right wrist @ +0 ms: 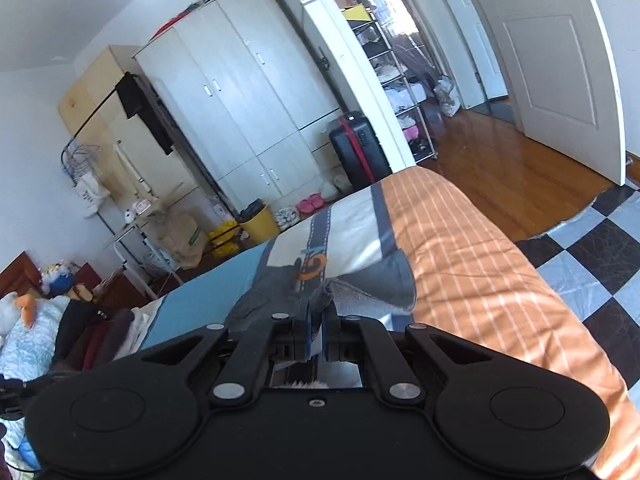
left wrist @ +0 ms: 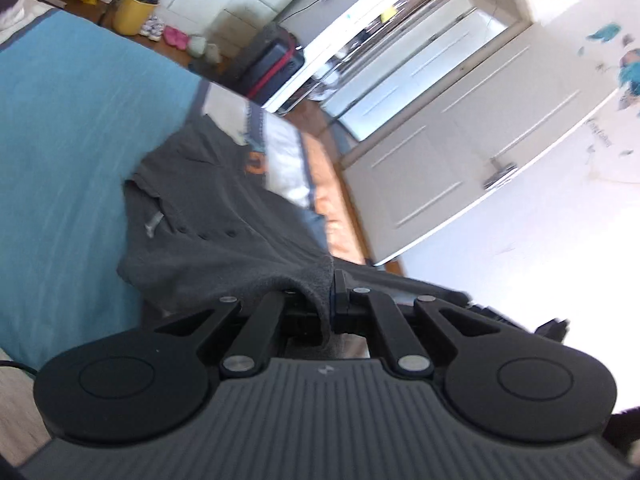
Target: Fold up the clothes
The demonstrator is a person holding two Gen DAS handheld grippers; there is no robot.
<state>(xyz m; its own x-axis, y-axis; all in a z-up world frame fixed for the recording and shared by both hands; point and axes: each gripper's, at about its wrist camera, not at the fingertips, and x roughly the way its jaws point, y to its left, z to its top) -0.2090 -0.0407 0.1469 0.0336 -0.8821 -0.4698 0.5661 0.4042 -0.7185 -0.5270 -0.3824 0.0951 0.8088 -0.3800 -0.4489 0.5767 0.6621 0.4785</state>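
Between closed fingers [left wrist: 340, 280]: grey shirt [left wrist: 224, 240]

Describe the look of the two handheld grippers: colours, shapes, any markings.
Both are matte black. The left gripper has a ribbed dark grey body with a small pale logo, two round black discs at its sides, and slanted link bars pinned with silver rivets. The right gripper has the same discs, bars and rivets, a smooth black body with one small screw, and blue pads inside its fingers. No cables or sleeves are clearly visible.
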